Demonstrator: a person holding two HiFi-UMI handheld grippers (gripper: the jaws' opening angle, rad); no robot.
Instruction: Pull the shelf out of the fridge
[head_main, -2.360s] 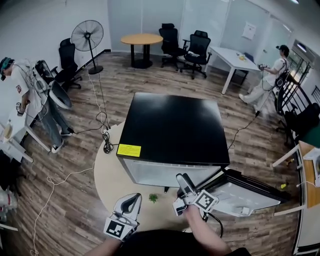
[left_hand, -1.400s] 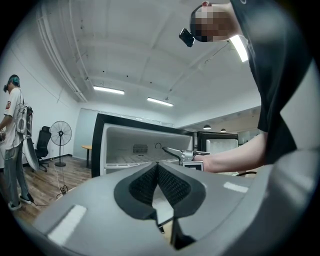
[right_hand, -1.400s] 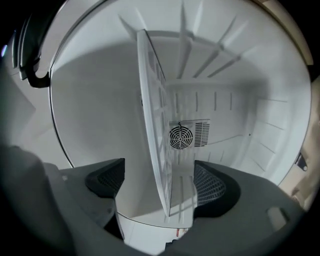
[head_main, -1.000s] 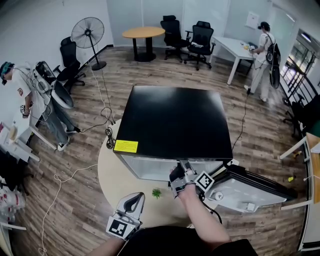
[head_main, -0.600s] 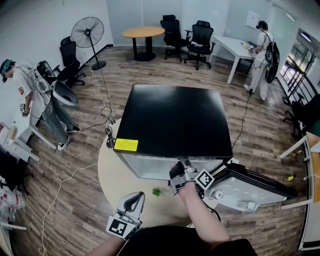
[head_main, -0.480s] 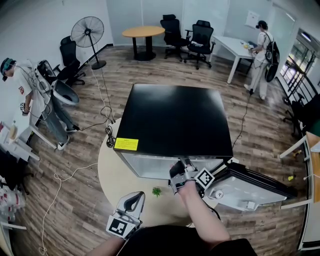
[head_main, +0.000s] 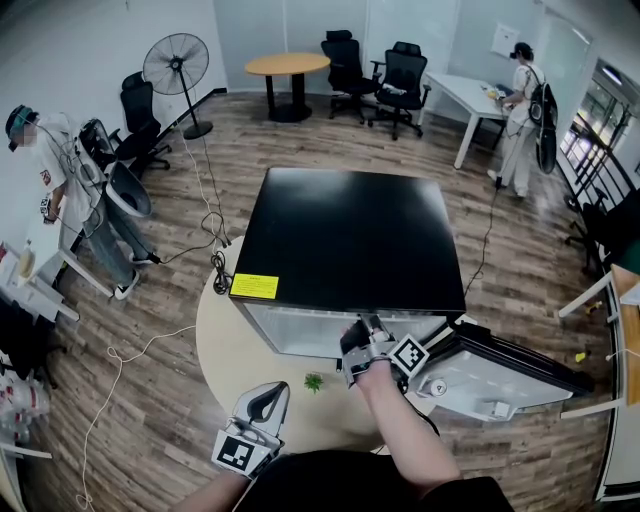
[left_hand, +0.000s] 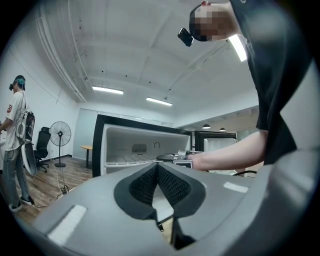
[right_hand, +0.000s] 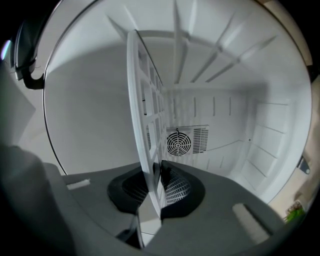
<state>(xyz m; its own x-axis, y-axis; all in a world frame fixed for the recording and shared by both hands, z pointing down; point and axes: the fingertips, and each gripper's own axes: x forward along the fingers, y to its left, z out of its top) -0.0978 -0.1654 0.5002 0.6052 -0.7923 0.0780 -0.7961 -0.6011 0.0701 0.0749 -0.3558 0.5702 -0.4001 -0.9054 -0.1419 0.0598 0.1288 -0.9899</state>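
Hiding under fridge (head_main: 350, 240) top, shelf (right_hand: 145, 125) edge-on

Open door (head_main: 505, 372) stands right of the fridge (head_main: 350, 240) mouth

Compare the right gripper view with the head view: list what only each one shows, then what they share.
Right gripper view only: the white shelf between the closing jaws, and the fan grille on the back wall. Head view only: the fridge from outside, its open door, the left gripper. Both: the right gripper at the fridge opening.
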